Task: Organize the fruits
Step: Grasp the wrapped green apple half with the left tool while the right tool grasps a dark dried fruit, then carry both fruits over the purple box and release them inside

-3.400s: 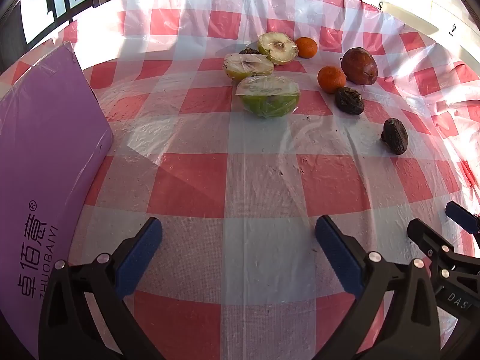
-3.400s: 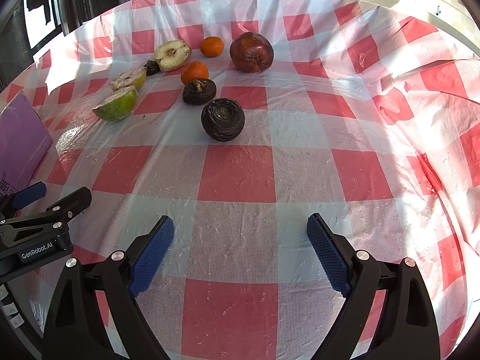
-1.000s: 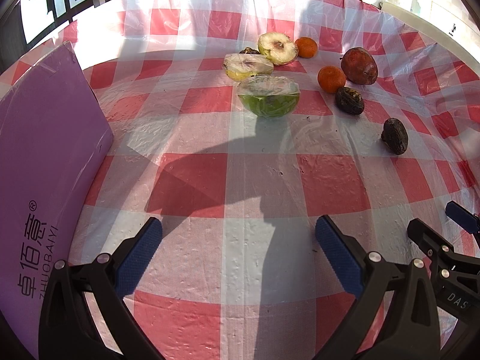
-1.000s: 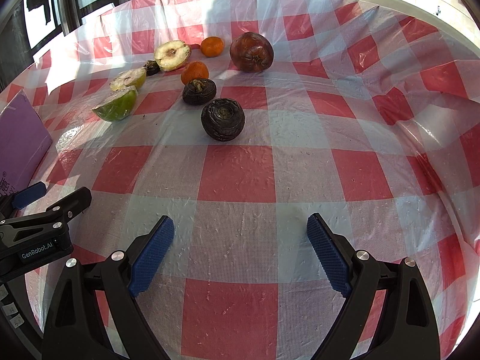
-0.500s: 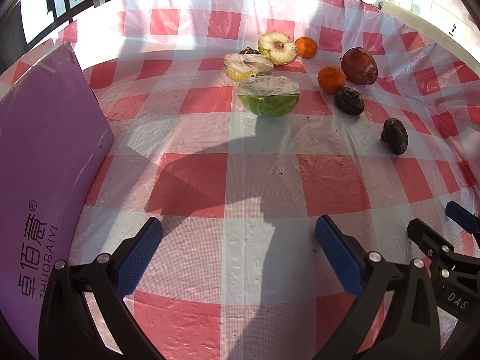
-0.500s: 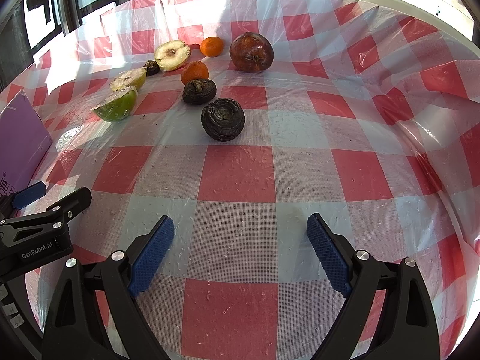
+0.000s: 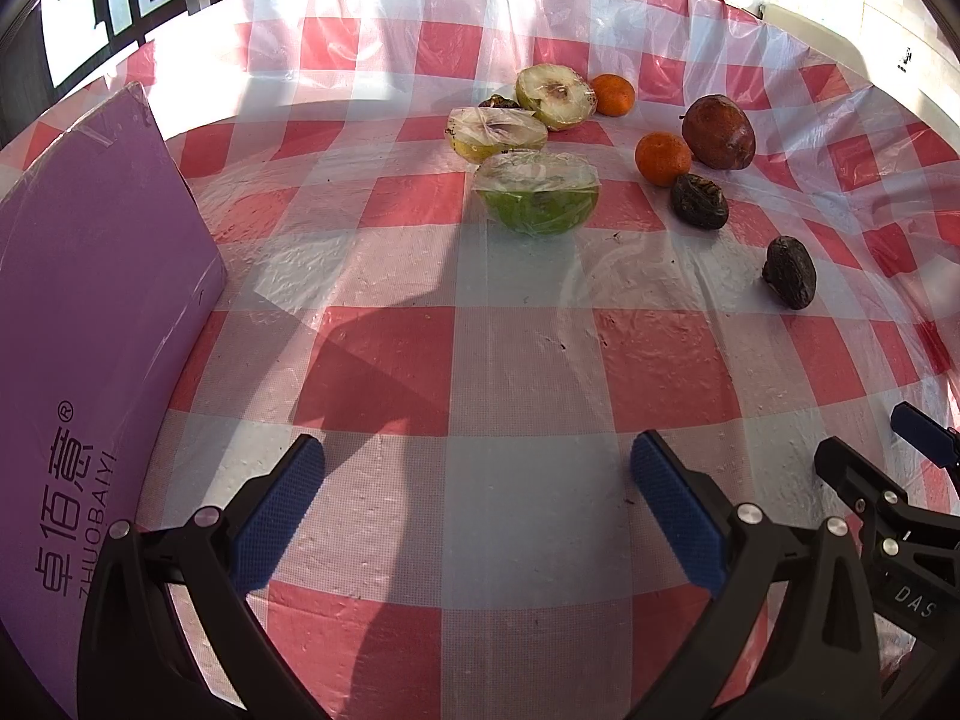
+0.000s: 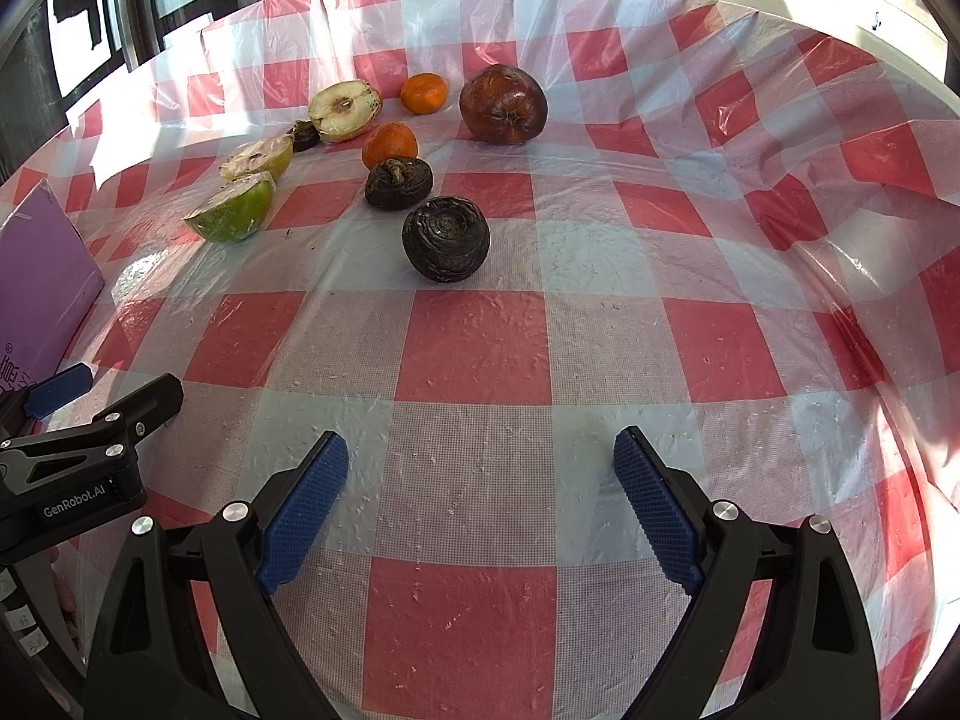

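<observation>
Left gripper (image 7: 477, 498): blue ribbed pads spread wide apart, holding nothing, low over the tablecloth (image 7: 516, 372).
Right gripper (image 8: 480, 495): likewise gaped and empty.
Left view only: a flat purple box (image 7: 90, 324) with printed lettering filled the 9 o'clock side; only its corner showed in the right view.
Right view only: the cut face of the far apple half (image 8: 344, 109), pale with a core, and the ringed top of the nearest dark fruit (image 8: 445, 238).
Fruits: clustered at 12 o'clock, well apart from both grippers.
Textures: green half (image 7: 538, 193) film-wrapped; two smooth mandarins (image 7: 662, 158); wrinkled red-brown apple (image 8: 503, 103); shrivelled dark fruits.
Cloth: glossy red-and-white checked plastic, creased.
</observation>
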Motion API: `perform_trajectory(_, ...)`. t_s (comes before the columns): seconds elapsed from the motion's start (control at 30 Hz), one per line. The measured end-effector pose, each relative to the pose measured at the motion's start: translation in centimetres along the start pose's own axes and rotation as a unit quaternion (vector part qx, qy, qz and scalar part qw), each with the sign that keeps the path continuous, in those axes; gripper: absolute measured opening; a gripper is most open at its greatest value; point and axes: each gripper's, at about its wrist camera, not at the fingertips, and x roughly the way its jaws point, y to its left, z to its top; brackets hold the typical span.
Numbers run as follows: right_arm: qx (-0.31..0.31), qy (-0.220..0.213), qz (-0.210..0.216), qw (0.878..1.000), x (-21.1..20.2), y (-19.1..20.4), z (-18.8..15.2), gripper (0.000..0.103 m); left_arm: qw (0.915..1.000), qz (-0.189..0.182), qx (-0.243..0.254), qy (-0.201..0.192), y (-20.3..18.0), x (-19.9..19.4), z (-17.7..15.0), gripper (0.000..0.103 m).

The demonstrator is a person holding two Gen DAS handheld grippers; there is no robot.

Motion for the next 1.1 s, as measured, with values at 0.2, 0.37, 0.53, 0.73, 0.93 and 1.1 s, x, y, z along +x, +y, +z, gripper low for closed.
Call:
perform_trajectory(0.2, 0.021, 0.000, -0.011, 1.000, 0.7, 0.0, 0.8, 0.087, 1.0000, -0.003, 0.000, 0.000, 0.0, 0.3, 0.5, 0.102)
perform_trajectory(0.37, 0.004, 0.014, 0.000, 1.000, 2.9, 0.8, 3.5, 0.087, 0.9998, -0.012, 0.014, 0.008, -0.4, 2.5, 3.3, 0.102)
perform_trajectory(0.53, -0.009, 0.019, 0.006, 1.000, 5.0, 1.4, 6.3, 0.087, 0.9998, -0.011, 0.011, 0.016, 0.2, 5.0, 7.1, 0.102)
perform_trajectory(0.73, -0.028, 0.019, 0.021, 0.999, 6.3, 1.9, 8.0, 0.087, 0.9994, -0.024, 0.023, 0.013, 0.0, 7.4, 10.7, 0.095)
perform_trajectory(0.93, -0.027, 0.004, 0.028, 0.999, 5.7, 1.5, 7.9, 0.046, 0.9979, -0.056, 0.034, -0.001, -0.8, 7.3, 11.7, 0.058)
perform_trajectory(1.1, -0.011, 0.012, 0.040, 0.999, 5.1, 0.4, 7.4, 0.039, 0.9975, -0.069, 0.011, -0.001, 0.1, 5.7, 10.7, 0.057)
